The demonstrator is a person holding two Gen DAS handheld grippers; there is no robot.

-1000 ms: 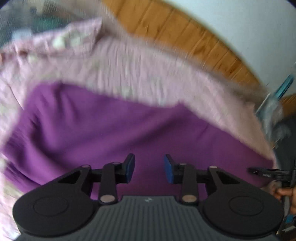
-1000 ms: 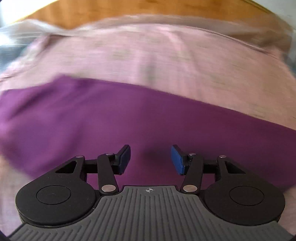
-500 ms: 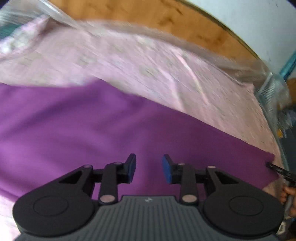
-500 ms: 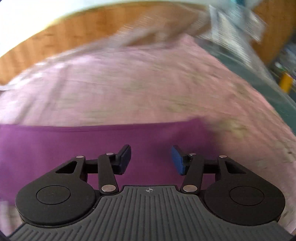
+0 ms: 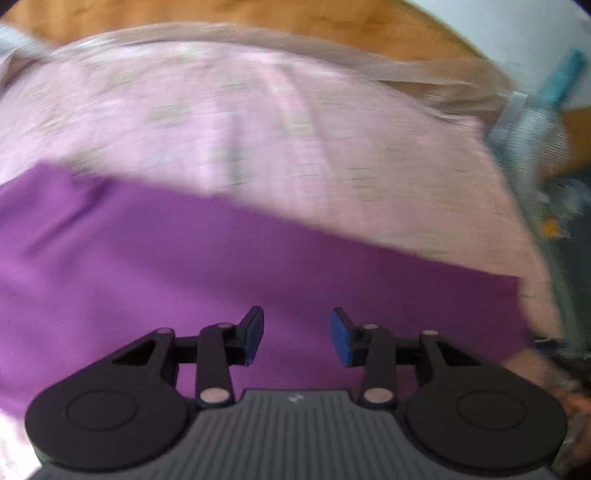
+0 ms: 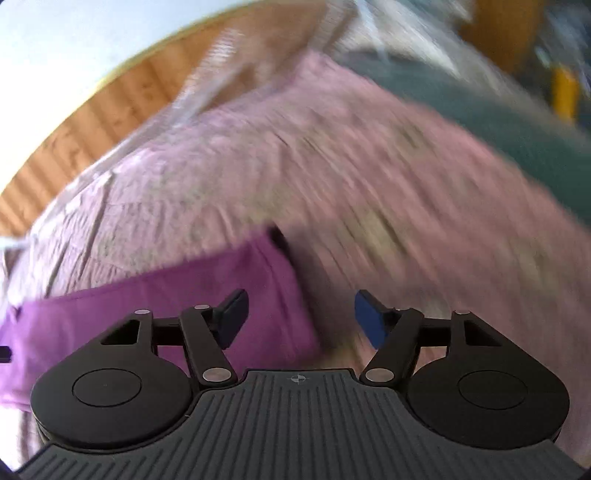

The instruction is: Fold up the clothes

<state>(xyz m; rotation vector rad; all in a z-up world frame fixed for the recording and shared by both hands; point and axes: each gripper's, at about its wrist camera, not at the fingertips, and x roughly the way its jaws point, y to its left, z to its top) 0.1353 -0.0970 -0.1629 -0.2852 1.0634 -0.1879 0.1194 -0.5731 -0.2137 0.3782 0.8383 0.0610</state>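
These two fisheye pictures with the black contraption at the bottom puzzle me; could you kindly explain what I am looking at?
No robot here: a person carries a hand-held two-finger tool in each hand, and each tool has a wide-angle camera looking forward along its fingers. The black shape at the bottom of each picture is that tool.

One picture is from the left gripper, the other from the right gripper. Both are blurred by motion.

A purple garment lies spread on a pale pink sheet, with a wooden panel beyond. In the right picture the garment's end sits just ahead of the tool.

Nothing is held: both sets of jaws are opening, with only a clear gap between the blue pads.
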